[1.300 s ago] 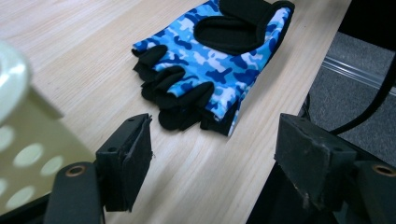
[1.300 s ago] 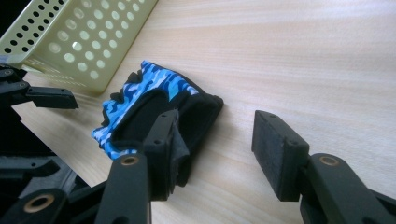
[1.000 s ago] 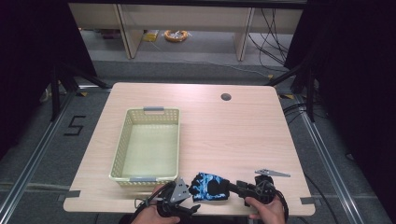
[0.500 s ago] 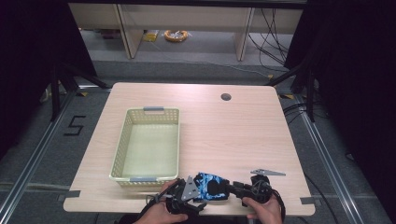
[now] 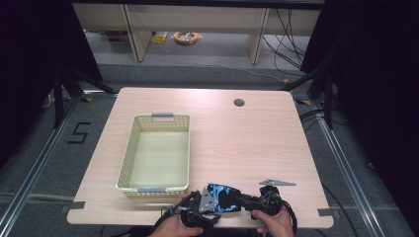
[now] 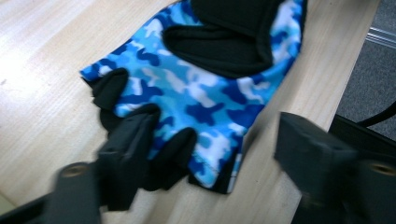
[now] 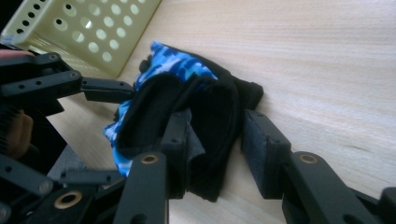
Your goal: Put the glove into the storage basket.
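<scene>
A blue camouflage fingerless glove (image 5: 222,192) with black palm and cuff lies flat near the table's front edge. My left gripper (image 5: 213,205) comes at its finger end from the left. In the left gripper view the glove (image 6: 201,88) has its finger stubs between my left gripper's (image 6: 217,154) jaws, which have just been closing; one jaw overlaps the stubs, the other stands off. My right gripper (image 5: 238,200) comes from the right. Its jaws have also been closing, and my right gripper (image 7: 215,149) now has the folded black cuff of the glove (image 7: 187,70) filling the gap, fabric touching both pads.
A pale yellow plastic basket (image 5: 153,189) stands just left of the glove, its near corner (image 7: 93,37) close to my left gripper's jaw (image 7: 105,88). A round cable hole (image 5: 239,102) sits at the table's far side. Bare tabletop (image 5: 257,143) stretches to the right and beyond.
My left hand has edged right, bringing its jaws over the glove's finger end. The right hand has stayed at the cuff end. The glove has barely shifted.
</scene>
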Motion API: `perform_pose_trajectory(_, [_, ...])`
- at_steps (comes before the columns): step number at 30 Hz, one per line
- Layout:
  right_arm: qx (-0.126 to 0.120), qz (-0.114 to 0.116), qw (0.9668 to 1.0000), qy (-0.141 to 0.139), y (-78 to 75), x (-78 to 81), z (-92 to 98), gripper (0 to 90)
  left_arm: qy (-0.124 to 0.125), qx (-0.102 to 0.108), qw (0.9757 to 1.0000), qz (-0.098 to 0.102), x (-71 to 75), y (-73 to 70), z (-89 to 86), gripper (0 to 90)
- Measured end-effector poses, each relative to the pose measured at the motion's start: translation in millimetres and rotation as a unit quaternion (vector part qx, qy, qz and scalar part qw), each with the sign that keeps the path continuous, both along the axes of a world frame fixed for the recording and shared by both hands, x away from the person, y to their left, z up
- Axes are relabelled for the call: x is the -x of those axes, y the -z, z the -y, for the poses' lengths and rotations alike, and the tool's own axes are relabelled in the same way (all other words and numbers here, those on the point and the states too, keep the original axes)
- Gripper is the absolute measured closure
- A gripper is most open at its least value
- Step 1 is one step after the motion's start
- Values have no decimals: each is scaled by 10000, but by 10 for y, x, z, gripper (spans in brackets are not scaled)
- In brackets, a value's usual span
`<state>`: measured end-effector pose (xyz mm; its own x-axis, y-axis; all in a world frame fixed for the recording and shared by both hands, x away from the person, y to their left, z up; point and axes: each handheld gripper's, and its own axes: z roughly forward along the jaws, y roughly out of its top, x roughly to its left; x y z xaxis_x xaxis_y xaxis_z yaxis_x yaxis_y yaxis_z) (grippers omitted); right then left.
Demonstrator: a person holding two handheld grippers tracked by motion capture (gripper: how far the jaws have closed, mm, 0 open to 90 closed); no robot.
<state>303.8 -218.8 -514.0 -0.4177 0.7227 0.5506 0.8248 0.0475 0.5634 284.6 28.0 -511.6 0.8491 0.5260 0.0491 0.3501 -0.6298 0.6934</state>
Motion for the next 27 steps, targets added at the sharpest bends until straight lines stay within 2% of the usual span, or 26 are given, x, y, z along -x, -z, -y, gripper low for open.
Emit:
perform_pose_trajectory(1, [104,150,9998,-88,34,-27,0,665,93,0,9999,113,-20,6,-43,423])
perform_pose_trajectory(4, [113,107,9999,-59,42,-27,-10,687,177,-13,9997,187,-25,9,-66,510])
perform_pose_trajectory(5, [-17,-2,10000,-15,60,-31,-23,720,310,-78,9991,285,1,1,-63,552])
perform_pose_trajectory(6, [-17,-2,10000,-15,60,-31,-23,720,310,-78,9991,285,1,1,-63,575])
perform_pose_trajectory(7, [-144,-25,9999,-39,68,-30,-24,756,378,-109,9986,361,32,-3,-52,596])
perform_pose_trajectory(8, [-154,-27,9999,-31,73,-30,-25,773,419,-72,9985,356,34,1,-51,604])
perform_pose_trajectory(10, [-142,-2,9999,-31,73,-30,-20,807,424,-132,9983,384,28,-3,-62,618])
perform_pose_trajectory(11, [-210,83,9997,-65,74,-29,5,865,454,-106,9980,432,23,9,-70,630])
perform_pose_trajectory(16, [-263,182,9995,-35,45,1,-9,877,444,-78,9976,531,42,18,-84,665])
perform_pose_trajectory(17, [-228,274,9993,-119,50,-9,8,878,435,-23,9976,533,48,21,-81,665])
perform_pose_trajectory(18, [-327,270,9990,-141,34,2,17,878,431,-32,9977,527,45,12,-89,672])
perform_pose_trajectory(19, [-377,200,9991,-34,5,20,6,879,445,77,9976,531,44,14,-88,685])
perform_pose_trajectory(20, [-351,394,9986,-72,5,11,28,879,406,127,9976,553,49,9,-92,689])
perform_pose_trajectory(22, [-384,424,9983,-79,-7,13,33,880,403,113,9974,594,51,-5,-106,698])
perform_pose_trajectory(23, [-395,520,9978,-81,-33,24,32,880,408,143,9973,596,59,-16,-111,701])
perform_pose_trajectory(26, [-437,564,9974,-104,-50,34,31,880,409,194,9972,602,60,-25,-123,705])
perform_pose_trajectory(27, [-536,485,9974,-48,-83,66,13,880,423,180,9970,625,62,-45,-136,706])
